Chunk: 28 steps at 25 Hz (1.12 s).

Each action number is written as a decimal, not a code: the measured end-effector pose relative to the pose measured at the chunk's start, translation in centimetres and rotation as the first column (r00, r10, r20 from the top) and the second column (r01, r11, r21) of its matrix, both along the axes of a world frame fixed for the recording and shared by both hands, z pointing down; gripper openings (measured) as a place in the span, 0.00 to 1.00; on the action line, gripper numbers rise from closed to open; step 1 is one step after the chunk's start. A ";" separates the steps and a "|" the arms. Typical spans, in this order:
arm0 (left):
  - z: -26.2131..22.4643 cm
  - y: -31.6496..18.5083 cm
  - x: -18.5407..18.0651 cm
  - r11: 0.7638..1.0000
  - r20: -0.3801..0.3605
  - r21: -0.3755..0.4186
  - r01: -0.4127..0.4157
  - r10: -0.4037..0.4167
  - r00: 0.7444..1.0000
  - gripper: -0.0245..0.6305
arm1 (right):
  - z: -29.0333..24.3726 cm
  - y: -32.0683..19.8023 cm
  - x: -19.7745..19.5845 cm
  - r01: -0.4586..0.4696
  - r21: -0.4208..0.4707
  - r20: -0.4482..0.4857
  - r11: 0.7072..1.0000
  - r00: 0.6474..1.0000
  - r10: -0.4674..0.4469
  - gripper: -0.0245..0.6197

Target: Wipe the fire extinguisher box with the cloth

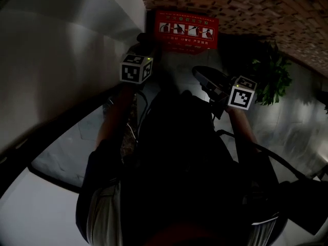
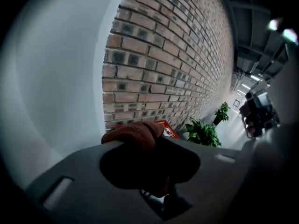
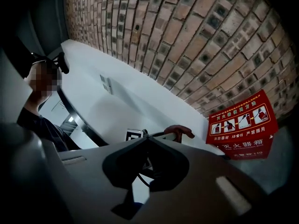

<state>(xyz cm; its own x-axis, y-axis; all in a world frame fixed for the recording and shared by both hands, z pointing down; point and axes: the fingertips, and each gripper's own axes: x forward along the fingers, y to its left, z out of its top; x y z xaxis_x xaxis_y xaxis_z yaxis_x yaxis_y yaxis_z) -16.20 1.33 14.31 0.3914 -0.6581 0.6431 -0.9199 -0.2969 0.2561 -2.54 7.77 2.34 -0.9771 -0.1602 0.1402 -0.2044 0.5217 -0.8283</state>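
The person's dark top (image 1: 179, 158) fills the head view. Past it the left gripper (image 1: 141, 45) and right gripper (image 1: 202, 76) hang before the red fire extinguisher box (image 1: 185, 29) by the brick wall (image 1: 256, 9). In the left gripper view, the jaws are clamped on a rust-brown cloth (image 2: 135, 134), with the box just behind. In the right gripper view, the jaws are pressed together and empty, with the box off right.

The pale, glossy floor (image 1: 300, 124) carried the red fire extinguisher box (image 1: 185, 31), set against the brick wall (image 1: 266, 6), with a leafy green plant (image 1: 269, 76) standing near it.
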 end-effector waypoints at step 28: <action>22.0 -10.4 -1.9 0.928 0.365 -0.343 0.146 -0.012 0.931 0.20 | 10.7 -10.3 6.2 -0.034 -0.184 -0.075 0.982 0.997 0.021 0.04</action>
